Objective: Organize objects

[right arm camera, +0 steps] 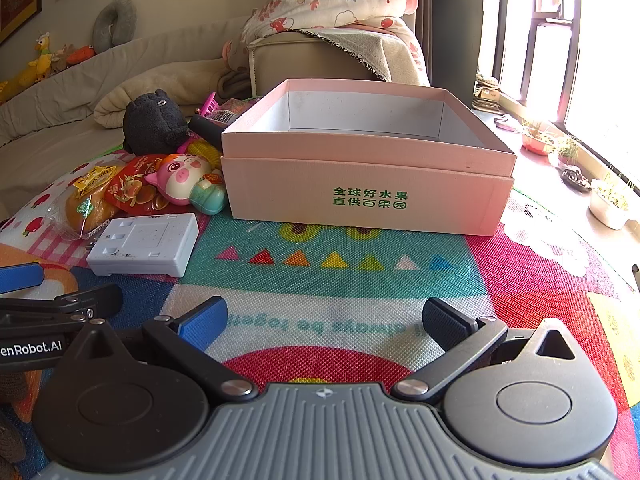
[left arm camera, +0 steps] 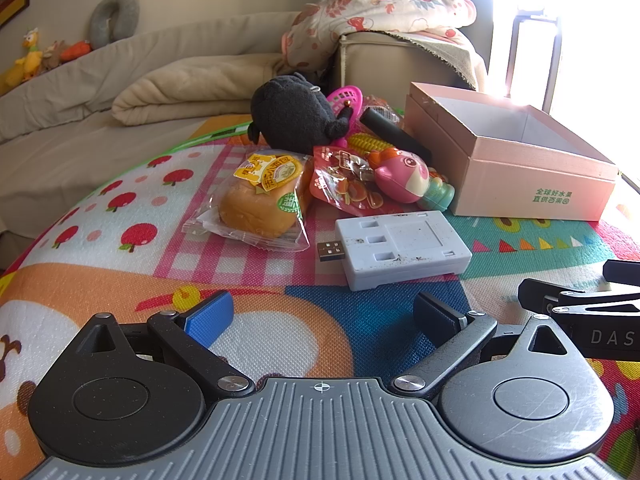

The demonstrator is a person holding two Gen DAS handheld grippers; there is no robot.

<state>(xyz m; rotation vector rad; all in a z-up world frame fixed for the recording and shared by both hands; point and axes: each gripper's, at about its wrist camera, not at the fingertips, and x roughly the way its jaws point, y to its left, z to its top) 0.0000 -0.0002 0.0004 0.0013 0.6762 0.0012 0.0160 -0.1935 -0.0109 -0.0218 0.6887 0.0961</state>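
An open pink cardboard box [right arm camera: 368, 184] with green print stands on the colourful play mat [right arm camera: 332, 276]; what shows of its inside is bare. Left of it lies a pile: a grey-white USB hub [left arm camera: 400, 250], a wrapped bun [left arm camera: 260, 204], a red snack packet [left arm camera: 344, 184], a pink pig toy [left arm camera: 404, 176] and a black plush [left arm camera: 292, 114]. My left gripper [left arm camera: 324, 320] hangs open over the mat just short of the hub. My right gripper [right arm camera: 326, 320] is open too, facing the box [left arm camera: 516, 160] with nothing between its fingers.
A beige sofa [left arm camera: 120, 80] with a folded blanket and a floral quilt [right arm camera: 332, 0] rises behind the mat. A pink toy basket [left arm camera: 346, 98] and a yellow corn toy [left arm camera: 370, 145] lie in the pile. Small plant pots [right arm camera: 608, 204] stand on the sill at right.
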